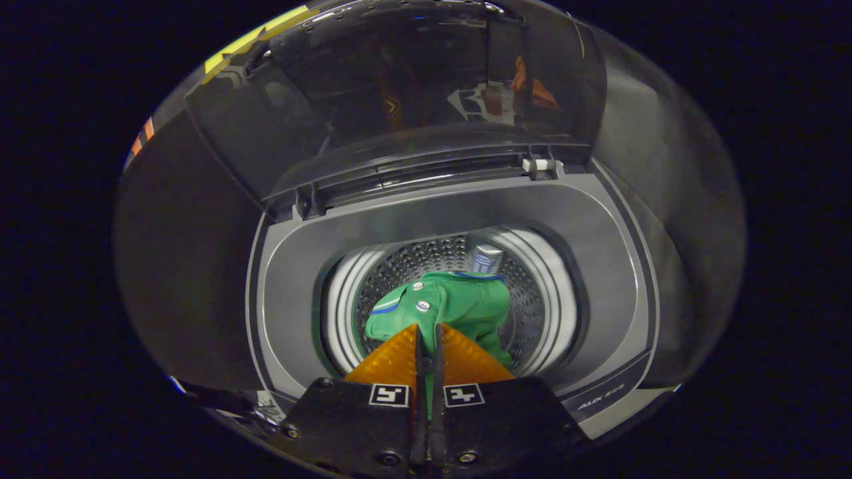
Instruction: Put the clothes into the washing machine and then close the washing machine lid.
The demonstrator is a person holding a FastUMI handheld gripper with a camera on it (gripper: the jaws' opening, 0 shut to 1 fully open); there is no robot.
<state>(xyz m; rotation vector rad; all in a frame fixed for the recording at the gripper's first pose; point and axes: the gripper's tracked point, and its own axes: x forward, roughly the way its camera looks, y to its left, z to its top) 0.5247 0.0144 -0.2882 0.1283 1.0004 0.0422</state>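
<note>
Gripping green garment [459, 303] at lower centre, clenched claw [427, 330] over drum [539, 299]; fabric may snag the rim on release.

Green garment [459, 309]: bunched, blue-trimmed, white snap buttons showing; hanging over the drum mouth, pinched between the closed fingers of the gripper [426, 330].

Washing machine [606, 266]: grey top-loader; perforated metal drum [532, 299] sitting open directly beyond the fingers.

Lid [399, 93]: dark, glossy, translucent; standing raised on its rear hinge, behind the drum opening.
</note>
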